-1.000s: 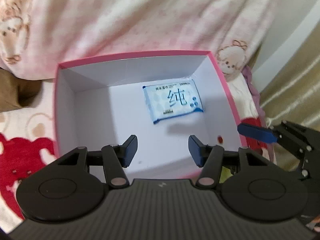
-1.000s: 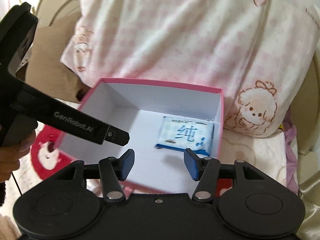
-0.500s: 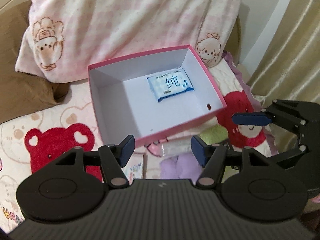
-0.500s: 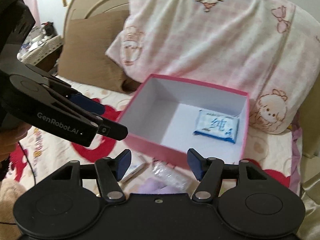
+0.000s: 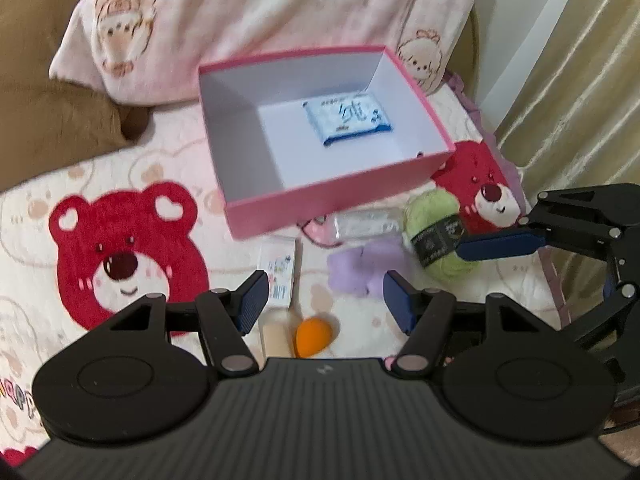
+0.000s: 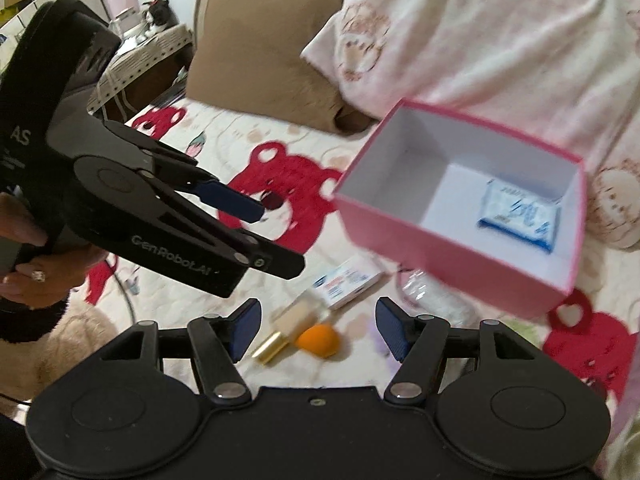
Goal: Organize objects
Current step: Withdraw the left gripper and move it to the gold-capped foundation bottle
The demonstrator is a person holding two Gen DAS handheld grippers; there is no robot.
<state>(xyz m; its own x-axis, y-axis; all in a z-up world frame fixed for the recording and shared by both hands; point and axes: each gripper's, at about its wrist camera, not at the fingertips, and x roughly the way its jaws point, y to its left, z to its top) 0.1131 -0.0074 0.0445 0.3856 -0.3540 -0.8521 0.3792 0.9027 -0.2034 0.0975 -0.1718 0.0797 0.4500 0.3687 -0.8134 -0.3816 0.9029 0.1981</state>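
Observation:
A pink box (image 5: 320, 204) (image 6: 448, 256) with a white inside stands on the bed and holds a blue wipes pack (image 5: 347, 119) (image 6: 518, 214). In front of it lie a small white carton (image 5: 279, 270) (image 6: 346, 282), a clear packet (image 5: 366, 222), a purple soft item (image 5: 366, 270), a green yarn ball (image 5: 434, 236), an orange sponge (image 5: 313, 332) (image 6: 319, 340) and a beige tube (image 5: 274, 338) (image 6: 290, 326). My left gripper (image 5: 324, 308) is open and empty above these. My right gripper (image 6: 316, 330) is open and empty, to the right.
The bedspread (image 5: 120, 256) has red bear prints. A pink pillow (image 5: 260, 12) and a brown cushion (image 5: 44, 120) lie behind the box. A curtain (image 5: 580, 80) hangs at the right. A hand (image 6: 24, 264) holds the left gripper.
Both grippers have pulled back and up from the box, so the loose items in front of it have come into view. The wipes pack stays in the box.

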